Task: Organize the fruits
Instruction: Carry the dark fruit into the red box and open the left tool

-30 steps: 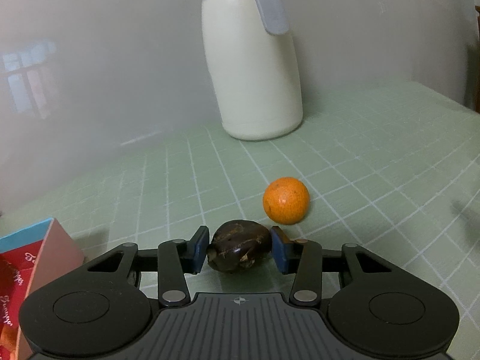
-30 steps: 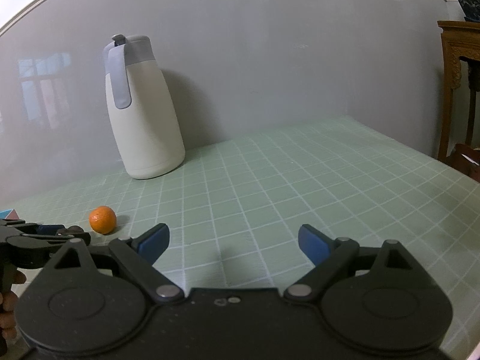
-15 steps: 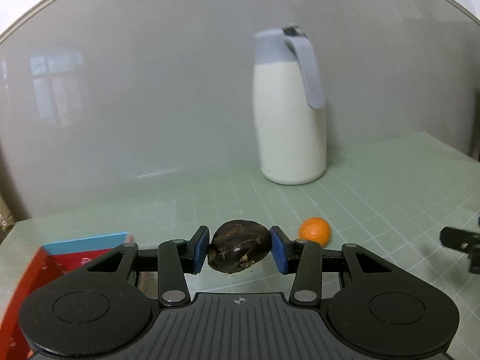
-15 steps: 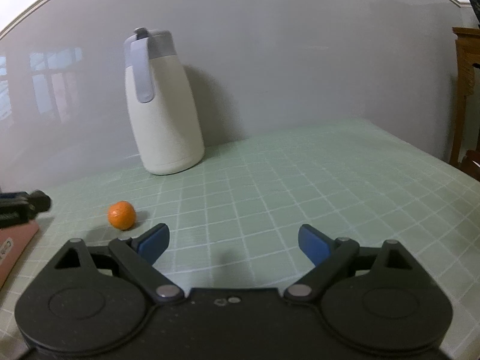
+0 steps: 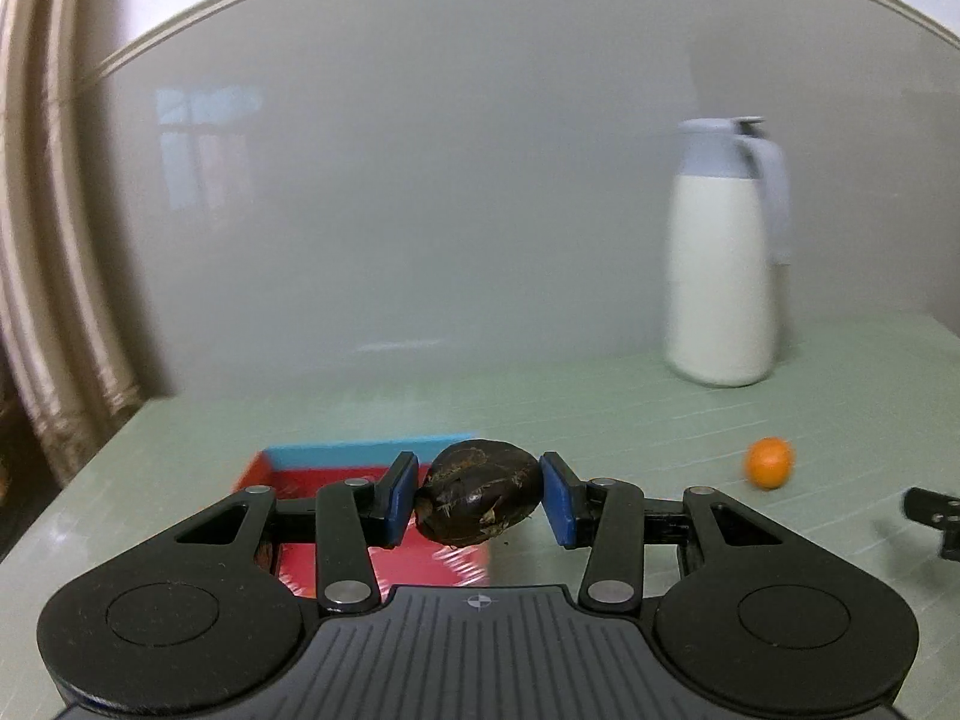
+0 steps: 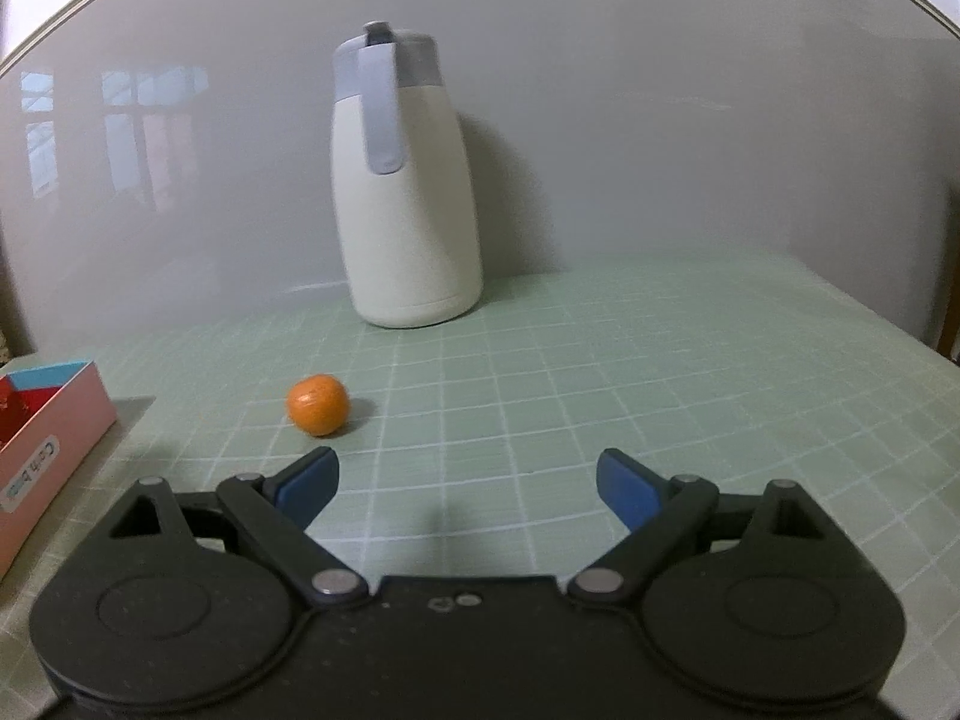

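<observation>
My left gripper is shut on a dark brown, wrinkled fruit, held in the air above the near edge of a red box with a blue far wall. A small orange lies on the green checked tablecloth to the right of it. In the right wrist view the orange sits just beyond the left finger of my right gripper, which stands open with nothing between its blue pads. The box shows pink-sided at that view's left edge.
A white jug with a grey lid and handle stands at the back by the grey wall; it also appears in the left wrist view as the jug. A curtain hangs at the left. The right gripper's tip shows at the right edge.
My left gripper has swung left and risen with the dark fruit, from beside the orange to over the red box. The right gripper has shifted left, closer to the orange.
</observation>
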Demonstrator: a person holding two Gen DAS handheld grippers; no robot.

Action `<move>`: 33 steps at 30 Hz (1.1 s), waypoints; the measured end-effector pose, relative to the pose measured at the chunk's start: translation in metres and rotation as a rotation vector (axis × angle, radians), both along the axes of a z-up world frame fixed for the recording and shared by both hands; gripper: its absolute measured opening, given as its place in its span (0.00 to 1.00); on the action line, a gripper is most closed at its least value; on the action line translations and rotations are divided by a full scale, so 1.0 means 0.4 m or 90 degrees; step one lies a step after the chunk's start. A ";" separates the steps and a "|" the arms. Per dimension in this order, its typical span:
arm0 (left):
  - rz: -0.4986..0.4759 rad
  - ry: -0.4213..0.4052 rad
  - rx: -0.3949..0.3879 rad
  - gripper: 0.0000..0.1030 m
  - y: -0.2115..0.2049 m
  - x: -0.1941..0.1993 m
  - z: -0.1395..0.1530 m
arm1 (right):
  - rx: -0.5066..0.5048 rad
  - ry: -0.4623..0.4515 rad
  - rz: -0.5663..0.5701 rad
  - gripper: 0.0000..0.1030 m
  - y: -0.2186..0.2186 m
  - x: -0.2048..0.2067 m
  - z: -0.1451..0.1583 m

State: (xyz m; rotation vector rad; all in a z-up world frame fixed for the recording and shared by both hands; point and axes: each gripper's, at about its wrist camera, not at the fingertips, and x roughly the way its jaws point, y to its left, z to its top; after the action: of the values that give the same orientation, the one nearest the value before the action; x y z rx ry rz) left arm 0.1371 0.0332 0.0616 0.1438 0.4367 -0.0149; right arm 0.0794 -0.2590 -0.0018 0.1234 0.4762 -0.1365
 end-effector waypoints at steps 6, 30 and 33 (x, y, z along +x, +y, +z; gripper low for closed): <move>0.073 0.031 -0.011 0.43 0.104 0.004 -0.051 | -0.013 0.004 0.018 0.90 0.032 0.010 -0.001; 0.188 0.122 -0.081 0.43 0.253 0.067 -0.151 | -0.044 0.012 0.063 0.90 0.132 0.031 -0.007; 0.192 0.120 -0.087 0.43 0.260 0.064 -0.148 | -0.045 0.011 0.067 0.90 0.138 0.033 -0.006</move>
State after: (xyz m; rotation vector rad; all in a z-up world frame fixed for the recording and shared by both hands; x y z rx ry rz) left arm 0.1628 0.1371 0.0024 -0.0591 0.6409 0.2397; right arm 0.0926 -0.2037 -0.0043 0.0277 0.4943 -0.0517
